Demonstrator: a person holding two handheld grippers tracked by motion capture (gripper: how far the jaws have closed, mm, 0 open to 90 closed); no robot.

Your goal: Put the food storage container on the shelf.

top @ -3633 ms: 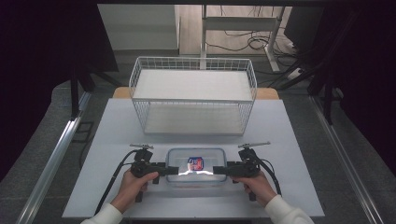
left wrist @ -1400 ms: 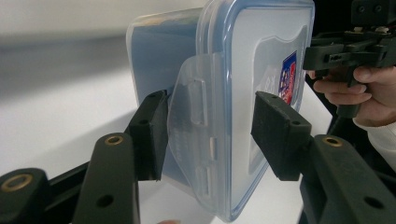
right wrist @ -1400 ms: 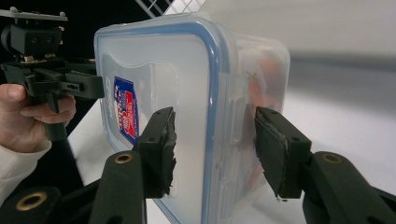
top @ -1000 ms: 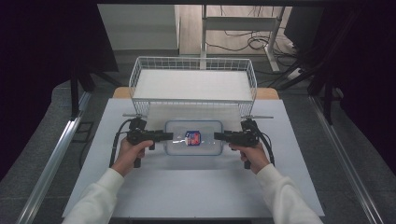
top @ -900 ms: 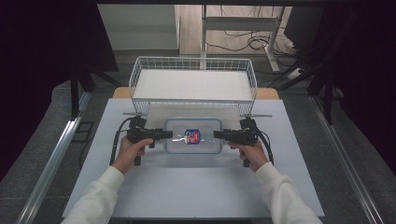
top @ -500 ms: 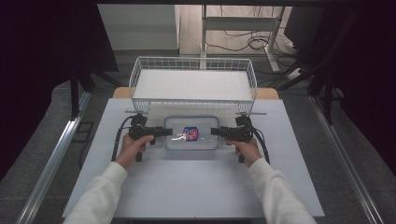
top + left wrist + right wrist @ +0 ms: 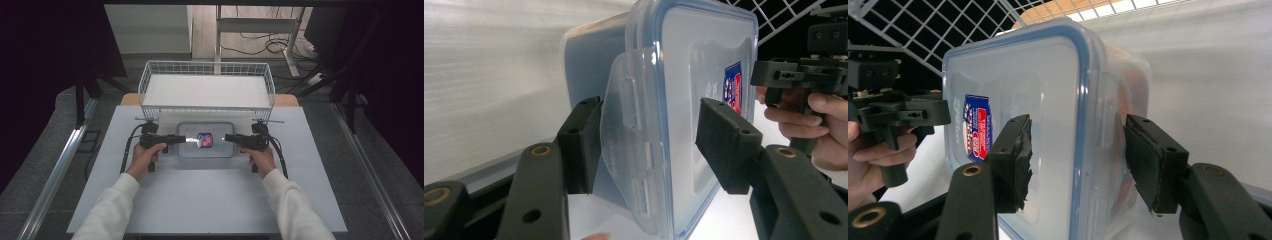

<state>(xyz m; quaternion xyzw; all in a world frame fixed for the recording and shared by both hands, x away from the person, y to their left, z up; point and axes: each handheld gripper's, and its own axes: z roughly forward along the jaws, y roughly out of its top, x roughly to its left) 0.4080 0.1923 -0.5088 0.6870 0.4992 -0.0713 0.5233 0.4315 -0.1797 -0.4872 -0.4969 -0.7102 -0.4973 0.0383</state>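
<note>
My left gripper and right gripper straddle the lidded container's short ends, jaws just opened, pads clear. I judge it set down near the tabletop's far edge, before the wire basket; next, draw both grippers away.

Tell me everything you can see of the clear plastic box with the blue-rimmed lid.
The clear plastic box with the blue-rimmed lid is rectangular with rounded corners and sits flat on the white table, just in front of the white wire basket. Its lid is on, with a blue seal line, a hinged clip flap at each short end and a red-and-blue sticker on top. The left gripper and right gripper straddle the two ends; their jaws have just been opening, with gaps showing at the pads.
</note>
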